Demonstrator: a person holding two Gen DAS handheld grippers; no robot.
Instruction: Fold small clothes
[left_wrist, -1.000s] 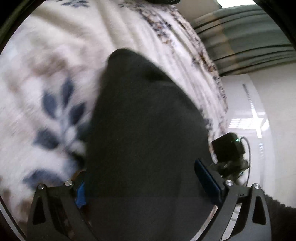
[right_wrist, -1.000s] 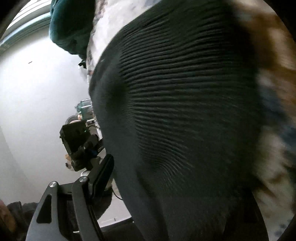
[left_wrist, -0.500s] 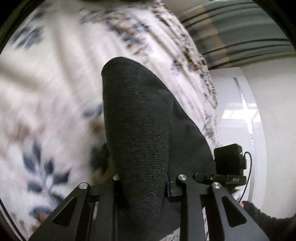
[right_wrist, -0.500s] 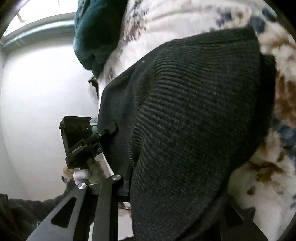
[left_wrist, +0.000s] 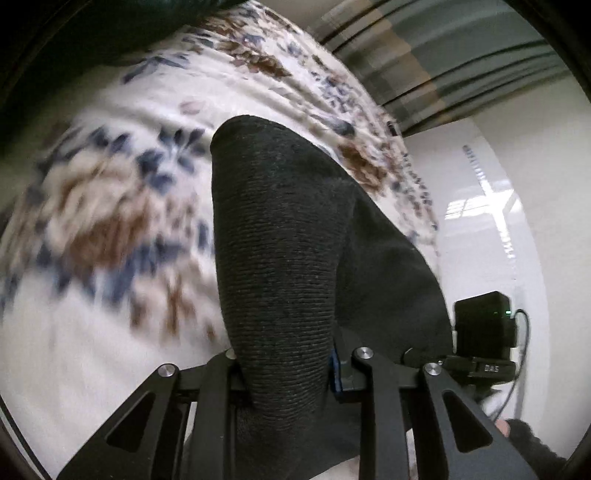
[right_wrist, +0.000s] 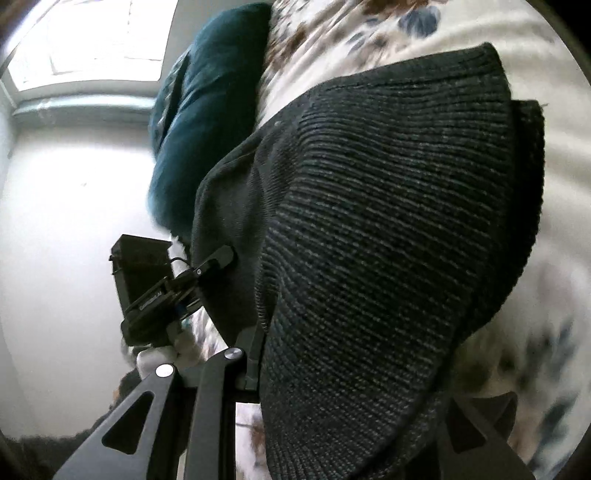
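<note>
A dark grey ribbed knit garment (left_wrist: 280, 258) hangs lifted over a white bedspread with a blue and brown floral print (left_wrist: 110, 229). My left gripper (left_wrist: 288, 369) is shut on one edge of it, and the cloth bunches between the jaws. In the right wrist view the same garment (right_wrist: 388, 240) fills the frame, and my right gripper (right_wrist: 332, 376) is shut on its other edge; its right finger is hidden under the cloth. Each view shows the other gripper at the garment's side, the right one (left_wrist: 480, 343) and the left one (right_wrist: 166, 291).
A dark teal pillow or blanket (right_wrist: 207, 110) lies at the far end of the bed. Striped curtains (left_wrist: 461, 55) hang beyond the bed's edge. A white wall and glossy floor (left_wrist: 498, 221) lie beside the bed.
Both grippers closed on the garment's edges and lifted it. The cloth now hangs as a narrower folded fold, and more of the bedspread shows around it.
</note>
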